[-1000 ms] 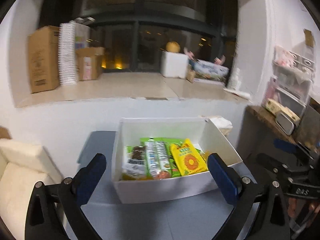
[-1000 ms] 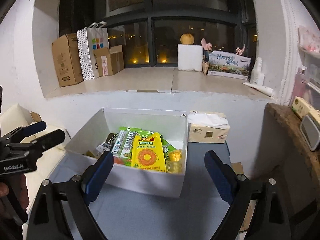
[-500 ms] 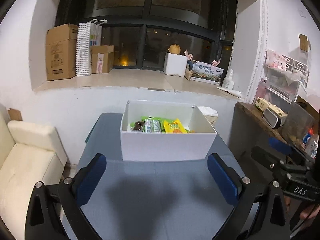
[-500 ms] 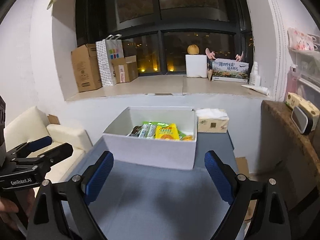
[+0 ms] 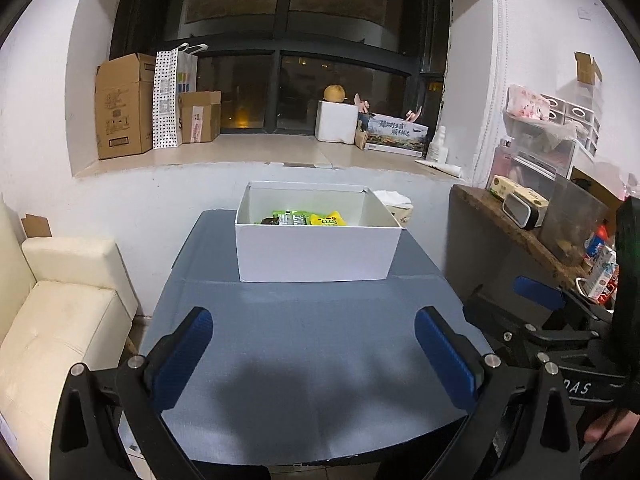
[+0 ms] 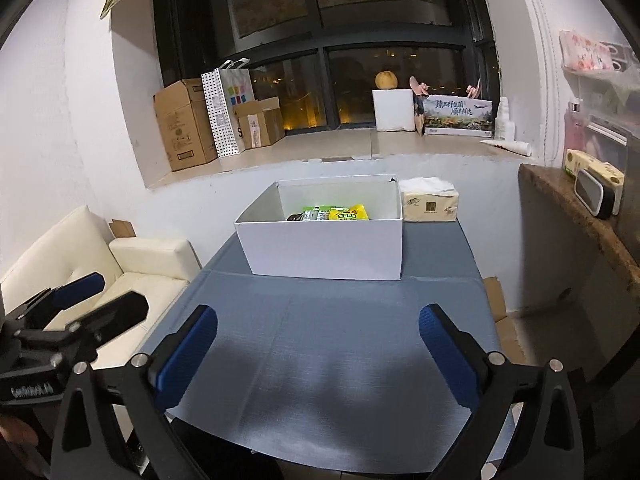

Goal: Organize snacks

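Both fingers [image 5: 182, 354] short of snack box [image 5: 316, 254].

One white box [image 5: 316, 250], one tissue pack [image 6: 430, 205], three cardboard boxes on windowsill [image 5: 124, 106], one paper bag [image 5: 166, 100], two grippers [image 5: 312, 350].

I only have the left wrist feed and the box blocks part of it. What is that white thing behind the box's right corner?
Observer: A tissue pack on the table, close beside the white box.
Operator: Is the right gripper carrying a snack?
Observer: No, the right gripper is open and empty.
Operator: Anything on the floor past the table's right edge?
Observer: Flattened cardboard lies there.
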Tool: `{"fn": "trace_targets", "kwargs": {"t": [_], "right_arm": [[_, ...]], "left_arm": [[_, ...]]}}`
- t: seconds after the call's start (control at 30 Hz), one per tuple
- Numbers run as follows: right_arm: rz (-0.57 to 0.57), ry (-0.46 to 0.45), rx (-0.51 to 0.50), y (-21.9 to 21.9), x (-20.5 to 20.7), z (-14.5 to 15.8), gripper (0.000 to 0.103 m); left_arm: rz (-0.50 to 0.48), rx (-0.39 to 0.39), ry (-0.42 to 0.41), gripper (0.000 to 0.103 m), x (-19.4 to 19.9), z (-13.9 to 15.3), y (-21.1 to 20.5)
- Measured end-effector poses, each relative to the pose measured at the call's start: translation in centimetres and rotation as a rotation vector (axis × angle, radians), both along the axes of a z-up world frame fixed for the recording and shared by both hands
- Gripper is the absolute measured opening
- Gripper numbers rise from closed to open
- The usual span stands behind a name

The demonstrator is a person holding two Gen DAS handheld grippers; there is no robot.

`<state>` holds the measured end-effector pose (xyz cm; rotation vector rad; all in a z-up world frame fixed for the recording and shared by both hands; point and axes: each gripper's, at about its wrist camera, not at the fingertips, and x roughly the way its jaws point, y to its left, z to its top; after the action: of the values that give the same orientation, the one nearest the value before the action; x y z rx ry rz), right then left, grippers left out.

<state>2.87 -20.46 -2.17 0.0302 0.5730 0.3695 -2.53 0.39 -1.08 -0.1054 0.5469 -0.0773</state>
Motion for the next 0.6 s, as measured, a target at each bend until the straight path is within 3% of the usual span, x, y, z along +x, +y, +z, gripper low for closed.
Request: {"fn": "trace_targets", "kwargs": {"t": [0.2, 0.6], "right_arm": [[-0.014, -0.026, -0.039, 0.0, -0.9, 0.4, 0.103], [-0.01, -0.015, -0.008, -0.8, -1.5, 0.5, 0.103]], "left_arm": [[-0.001, -0.013, -0.02, 0.103, -0.9, 0.8, 0.2], [0.018, -0.002, 0.014, 0.103, -1.2, 0.3, 0.6]]}}
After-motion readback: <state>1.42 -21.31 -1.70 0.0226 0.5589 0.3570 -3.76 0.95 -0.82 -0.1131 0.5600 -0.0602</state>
